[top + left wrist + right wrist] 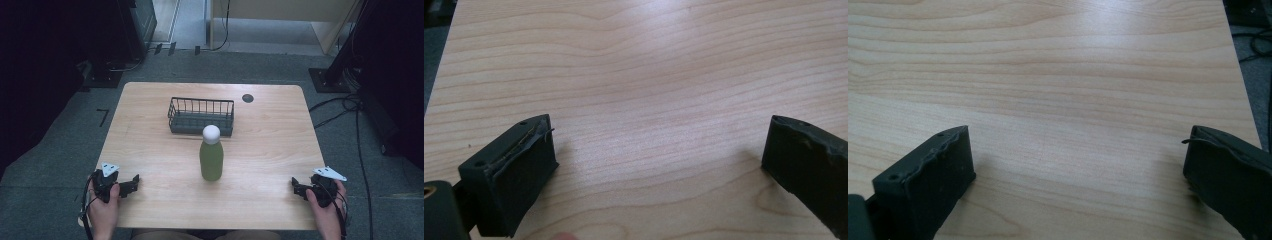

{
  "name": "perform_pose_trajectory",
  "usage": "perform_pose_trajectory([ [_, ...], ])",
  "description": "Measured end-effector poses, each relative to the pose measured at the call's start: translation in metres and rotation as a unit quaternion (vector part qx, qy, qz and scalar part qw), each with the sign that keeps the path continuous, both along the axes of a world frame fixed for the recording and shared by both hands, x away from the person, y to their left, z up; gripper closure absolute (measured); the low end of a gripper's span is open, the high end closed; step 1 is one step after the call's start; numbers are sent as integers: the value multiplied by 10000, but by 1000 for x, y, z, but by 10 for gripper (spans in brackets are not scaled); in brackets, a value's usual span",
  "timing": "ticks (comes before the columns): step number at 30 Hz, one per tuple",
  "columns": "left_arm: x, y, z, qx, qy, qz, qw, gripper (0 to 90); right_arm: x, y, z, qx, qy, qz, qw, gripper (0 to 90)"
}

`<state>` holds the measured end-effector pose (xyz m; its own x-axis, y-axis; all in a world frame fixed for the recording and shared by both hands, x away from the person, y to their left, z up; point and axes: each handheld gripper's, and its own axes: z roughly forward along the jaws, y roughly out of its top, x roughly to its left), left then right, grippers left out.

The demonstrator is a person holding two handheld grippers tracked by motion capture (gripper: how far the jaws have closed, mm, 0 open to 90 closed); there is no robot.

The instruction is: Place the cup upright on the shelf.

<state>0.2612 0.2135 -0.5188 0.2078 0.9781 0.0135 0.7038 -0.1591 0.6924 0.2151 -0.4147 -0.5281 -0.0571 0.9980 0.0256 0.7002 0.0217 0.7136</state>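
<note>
Both grippers rest at the near corners of the bench (270,200), left gripper (131,185) and right gripper (296,187) with fingers spread and empty, likely a ready pose; bottle (211,160) stands upright mid-bench, just before the wire basket (201,116).

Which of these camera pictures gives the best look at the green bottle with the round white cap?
The high view does: the green bottle with the round white cap stands upright mid-table, just in front of the dark wire basket. The left and right gripper views offer bare light wooden tabletop between open black jaws, so they add nothing about it.
</note>
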Motion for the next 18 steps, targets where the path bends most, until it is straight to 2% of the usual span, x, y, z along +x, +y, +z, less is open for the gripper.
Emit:
perform_pose_trajectory([
  [6, 0, -4, 0, 3, -5, 214, 9998, 12, -1, 2, 0, 15, 2, -66, 10000, 0],
  [14, -1, -5, 0, 11, -2, 233, 9997, 12, -4, 12, 4, 31, 41, 125, 9999, 0],
  [15, -1, -5, 0, 9, -4, 234, 9997, 12, -4, 17, 9, 165, -6, 156, 9997, 0],
  [18, -1, -5, 0, 11, -3, 231, 9997, 12, -3, 22, 14, 292, -59, 222, 9993, 0],
])
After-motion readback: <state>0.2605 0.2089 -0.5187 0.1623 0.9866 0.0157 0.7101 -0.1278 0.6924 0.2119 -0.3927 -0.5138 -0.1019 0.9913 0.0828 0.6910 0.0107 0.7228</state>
